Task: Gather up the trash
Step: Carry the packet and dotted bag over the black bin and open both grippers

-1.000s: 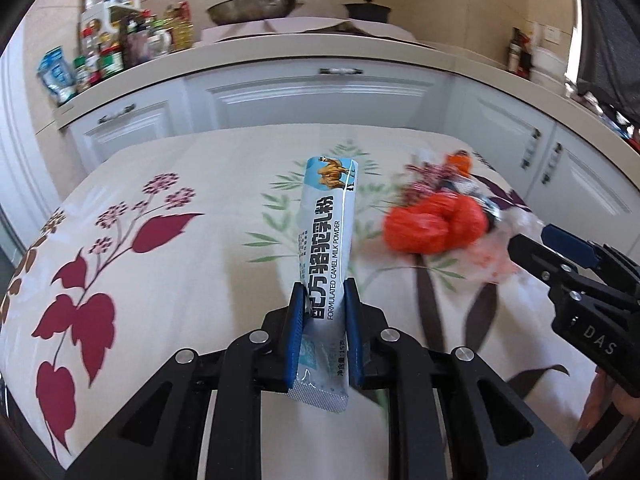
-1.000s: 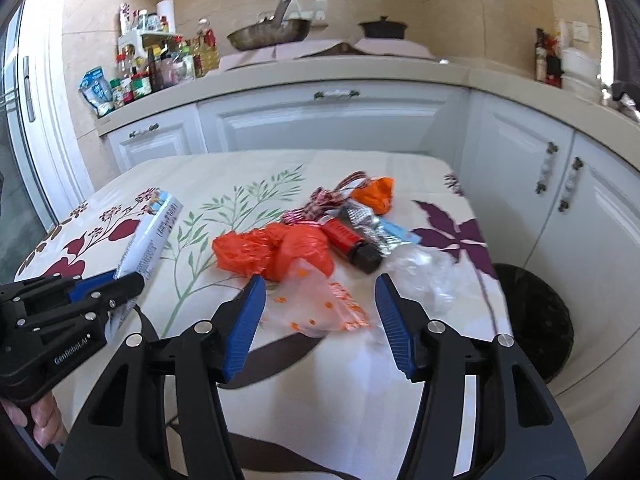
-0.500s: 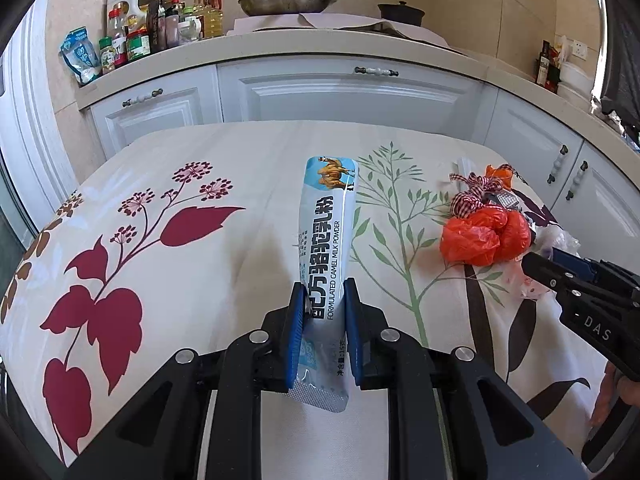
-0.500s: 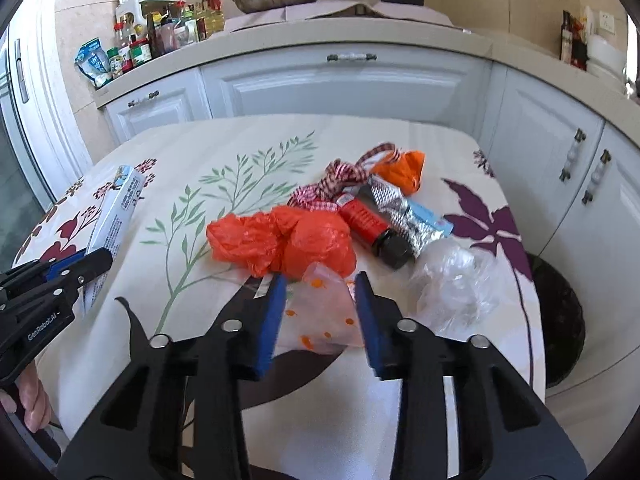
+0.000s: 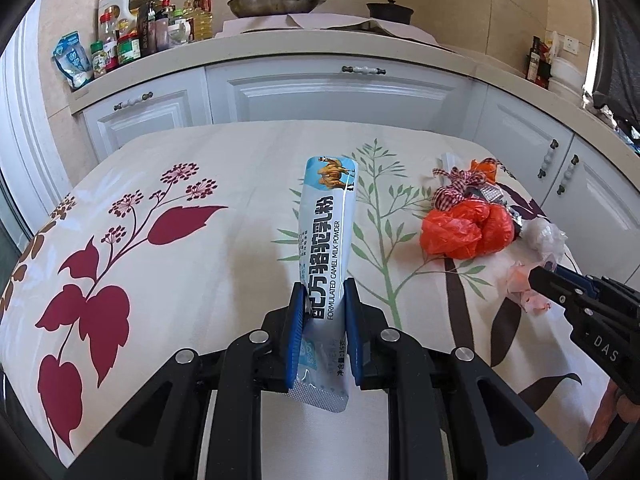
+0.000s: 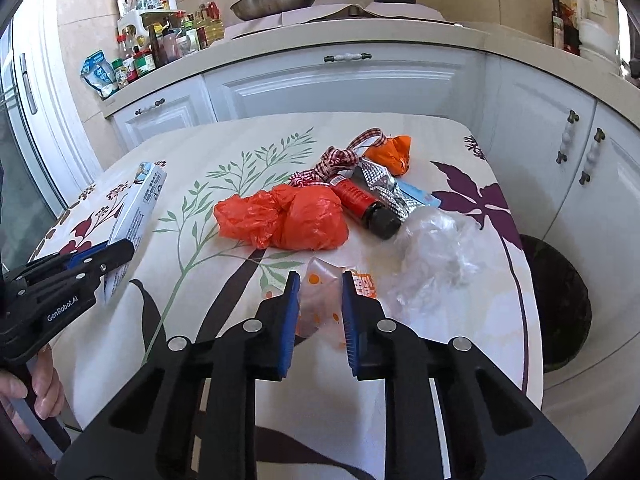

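Bright daylight floods both fisheye views, glaring off the tablecloth at right and the glossy cabinet doors, while straight edges bow sharply toward black vignetted corners and the centre stays crisp with soft shadows.

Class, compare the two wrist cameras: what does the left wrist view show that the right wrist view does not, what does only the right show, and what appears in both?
Only the left wrist view shows the front of the camel milk powder sachet with its printed lettering, clamped in the left gripper.

Only the right wrist view shows the dark bin on the floor beside the table, the red-labelled dark bottle, and the orange-dotted clear wrapper between the fingers of the right gripper.

Both show the crumpled orange plastic bag, the checked ribbon and the floral tablecloth.
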{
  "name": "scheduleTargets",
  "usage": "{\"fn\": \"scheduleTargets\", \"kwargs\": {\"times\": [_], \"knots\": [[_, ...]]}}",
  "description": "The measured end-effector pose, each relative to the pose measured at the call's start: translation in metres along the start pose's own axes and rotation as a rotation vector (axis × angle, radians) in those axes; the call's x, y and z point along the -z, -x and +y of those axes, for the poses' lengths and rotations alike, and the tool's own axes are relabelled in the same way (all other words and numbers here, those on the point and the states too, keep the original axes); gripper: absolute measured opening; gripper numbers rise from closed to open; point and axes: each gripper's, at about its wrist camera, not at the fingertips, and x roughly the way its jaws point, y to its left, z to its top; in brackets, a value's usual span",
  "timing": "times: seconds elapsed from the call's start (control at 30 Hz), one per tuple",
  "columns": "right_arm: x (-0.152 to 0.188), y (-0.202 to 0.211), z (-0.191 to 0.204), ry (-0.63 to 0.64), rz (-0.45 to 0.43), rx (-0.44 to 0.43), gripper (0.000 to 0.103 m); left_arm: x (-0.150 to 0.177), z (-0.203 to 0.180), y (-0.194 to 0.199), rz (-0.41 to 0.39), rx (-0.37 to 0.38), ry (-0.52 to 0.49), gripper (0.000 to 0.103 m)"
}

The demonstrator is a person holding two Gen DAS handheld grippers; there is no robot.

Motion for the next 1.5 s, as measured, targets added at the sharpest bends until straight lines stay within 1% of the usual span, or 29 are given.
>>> {"fn": "scheduleTargets", "kwargs": {"times": [0.1,0.17,0.4,0.63,0.77,0.93,1.2,1.37,1.5], "knots": [[0.0,0.009,0.0,0.001,-0.021,0.001,0.019,0.0,-0.003,0.003,-0.006,0.002,-0.003,0.02],[-0.002,0.016,0.0,0.003,-0.036,-0.001,0.016,0.0,-0.006,0.006,-0.01,0.005,-0.007,0.02],[-0.003,0.039,-0.001,0.012,-0.085,0.012,0.015,0.001,-0.021,0.015,-0.026,0.024,-0.027,0.02],[0.0,0.054,-0.014,-0.009,-0.117,0.036,0.015,-0.003,-0.045,0.023,-0.042,0.073,-0.054,0.02],[0.0,0.067,-0.026,-0.018,-0.142,0.068,0.015,-0.007,-0.064,0.027,-0.056,0.108,-0.074,0.02],[0.002,0.081,-0.053,-0.045,-0.171,0.14,0.015,-0.013,-0.094,0.029,-0.072,0.155,-0.108,0.02],[0.003,0.103,-0.117,-0.117,-0.234,0.275,0.015,-0.023,-0.15,0.028,-0.091,0.232,-0.176,0.02],[0.004,0.11,-0.154,-0.154,-0.261,0.33,0.015,-0.026,-0.193,0.021,-0.086,0.271,-0.227,0.02],[0.006,0.11,-0.185,-0.182,-0.271,0.361,0.015,-0.027,-0.227,0.014,-0.091,0.282,-0.265,0.02]]}}
